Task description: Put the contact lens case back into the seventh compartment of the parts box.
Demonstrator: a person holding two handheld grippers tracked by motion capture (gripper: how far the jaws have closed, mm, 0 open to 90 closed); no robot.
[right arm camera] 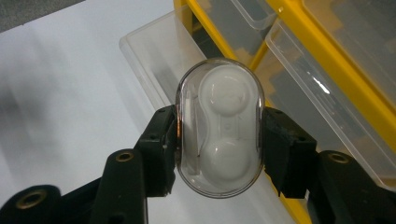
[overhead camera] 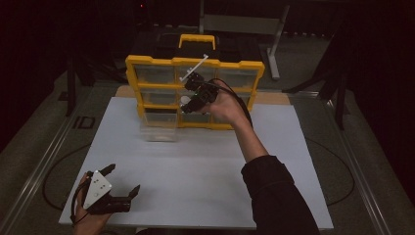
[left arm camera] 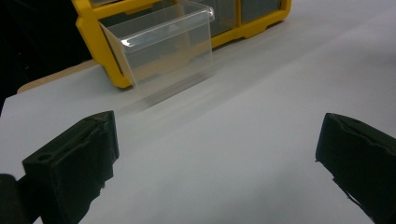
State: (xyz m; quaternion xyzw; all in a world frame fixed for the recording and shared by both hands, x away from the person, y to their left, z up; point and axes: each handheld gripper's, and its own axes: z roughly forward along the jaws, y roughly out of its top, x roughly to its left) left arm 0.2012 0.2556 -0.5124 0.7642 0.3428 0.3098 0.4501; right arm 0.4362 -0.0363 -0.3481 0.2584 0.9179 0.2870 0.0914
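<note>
A yellow organiser with clear drawers stands upright at the far side of the white board; its frame also crosses the right gripper view. Its bottom-left clear drawer is pulled out over the board. My right gripper is shut on a clear oval case with a white insert, held above and to the right of that open drawer. My left gripper rests open near the board's front-left corner, nothing between its jaws.
The white board covers the table. A black case with a yellow handle sits behind the organiser. Metal table legs stand at the back. Dark floor surrounds the table.
</note>
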